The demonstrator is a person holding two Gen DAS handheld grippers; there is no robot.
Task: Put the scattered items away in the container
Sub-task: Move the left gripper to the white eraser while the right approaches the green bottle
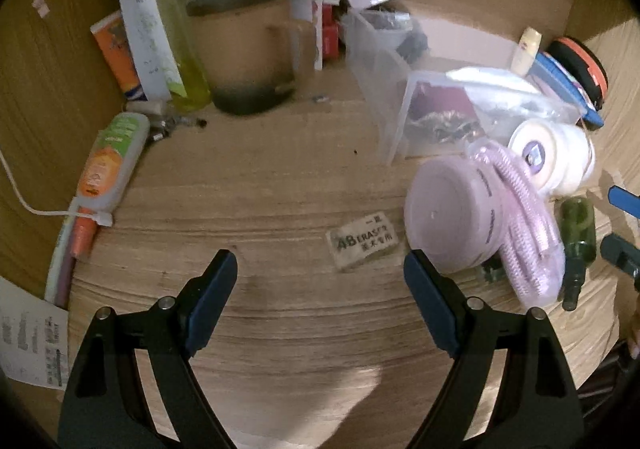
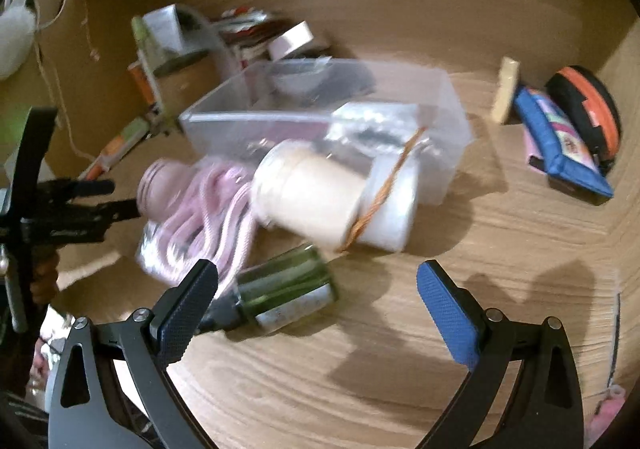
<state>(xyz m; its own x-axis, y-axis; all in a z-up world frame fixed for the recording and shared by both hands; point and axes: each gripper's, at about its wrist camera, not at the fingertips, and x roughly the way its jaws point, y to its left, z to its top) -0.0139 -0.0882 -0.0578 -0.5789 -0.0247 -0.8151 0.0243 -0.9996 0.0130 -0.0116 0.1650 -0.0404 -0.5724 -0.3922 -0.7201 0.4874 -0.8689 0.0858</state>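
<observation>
Table: pale wood grain, matt, streaked.
Container: clear plastic, smooth, faintly frosted.
Eraser, just in front of the container: dull rubbery block, printed, grubby.
Pink cord: braided cloth, soft and matt.
Lilac lid, touching the cord: smooth plastic, satin.
Green bottle: glossy glass look, paper label.
Cream jar, against the container: smooth matt plastic.
Right gripper fingers: blue, rough dimpled pads on black arms.
</observation>
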